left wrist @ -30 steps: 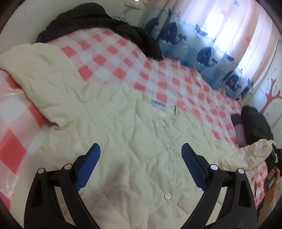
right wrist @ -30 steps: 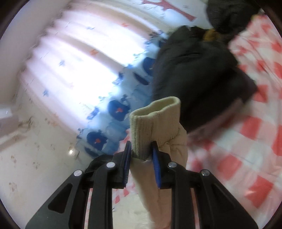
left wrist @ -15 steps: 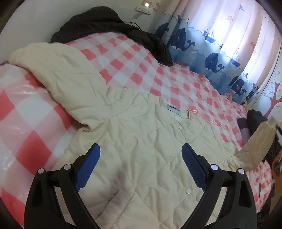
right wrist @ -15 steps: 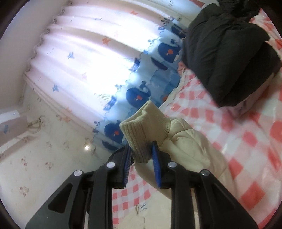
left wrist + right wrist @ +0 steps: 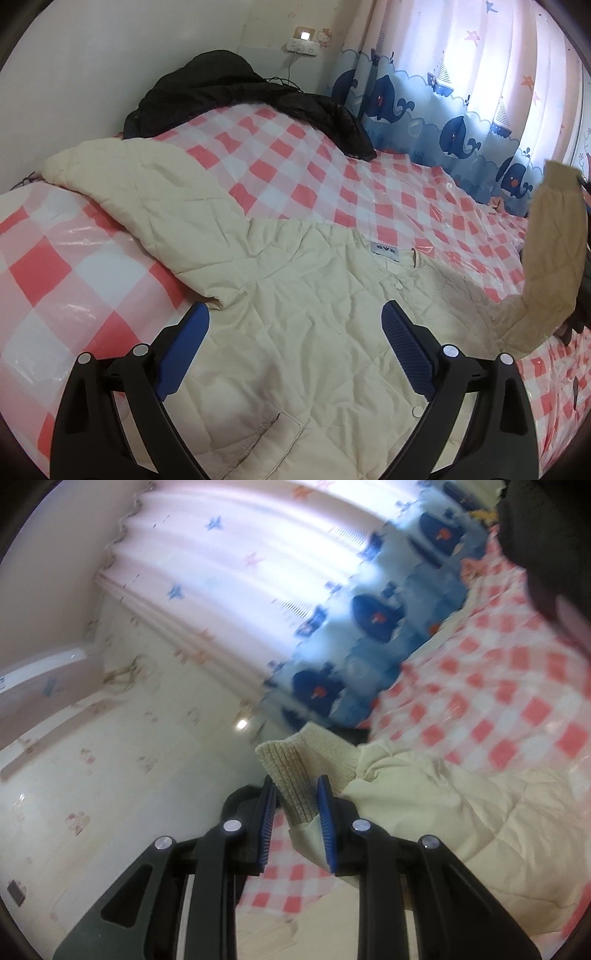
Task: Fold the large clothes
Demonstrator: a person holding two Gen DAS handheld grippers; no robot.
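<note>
Left wrist view looks down over a cream quilted jacket (image 5: 306, 295) spread front-up on a bed covered by a pink-and-white checked sheet (image 5: 74, 266). The left gripper (image 5: 295, 350) hovers above the lower front of the jacket with its blue-padded fingers (image 5: 184, 347) spread wide and nothing between them. One sleeve (image 5: 147, 199) of the jacket lies stretched out flat toward the far left corner of the bed, while the other sleeve (image 5: 554, 254) is lifted off the sheet at the right edge of the view and hangs upright there. A row of snap buttons (image 5: 398, 285) runs down the jacket's middle, and a small white label (image 5: 385, 251) shows at the neckline. A dark jacket (image 5: 240, 96) is heaped at the head of the bed against the wall, beside a curtain (image 5: 461, 110) printed with whales and sailboats. Right wrist view, somewhat blurred, shows the right gripper (image 5: 295, 808) with its fingers drawn narrow and pinching the ribbed knit cuff (image 5: 306, 764) of the raised sleeve; the cuff sticks up past the fingertips, and the quilted sleeve fabric trails from it to the right, down toward the checked sheet.
</note>
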